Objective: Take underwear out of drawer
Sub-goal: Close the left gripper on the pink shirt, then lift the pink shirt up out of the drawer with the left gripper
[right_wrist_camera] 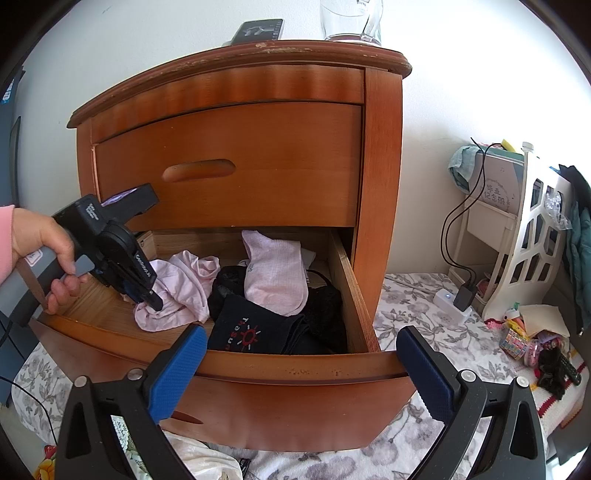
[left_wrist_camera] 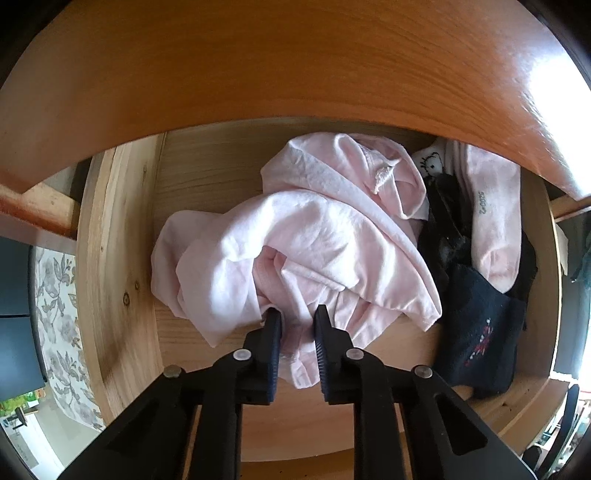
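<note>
Pinching a fold of the pink underwear (left_wrist_camera: 295,236), the left gripper (left_wrist_camera: 297,317) points straight down into the open drawer (left_wrist_camera: 118,258), its fingers (left_wrist_camera: 273,332) nearly together with cloth between them. No earlier view shows how the fingers got there. The underwear lies crumpled on the drawer floor, left of a dark sock (left_wrist_camera: 476,332) and a pink sock (left_wrist_camera: 491,221). In the right wrist view a hand (right_wrist_camera: 40,247) holds that gripper over the drawer's left side. The right gripper (right_wrist_camera: 301,369) hangs in front of the drawer front, fingers (right_wrist_camera: 177,373) wide apart and holding nothing. Beyond stands the nightstand (right_wrist_camera: 236,166), a glass (right_wrist_camera: 351,20) on top.
</note>
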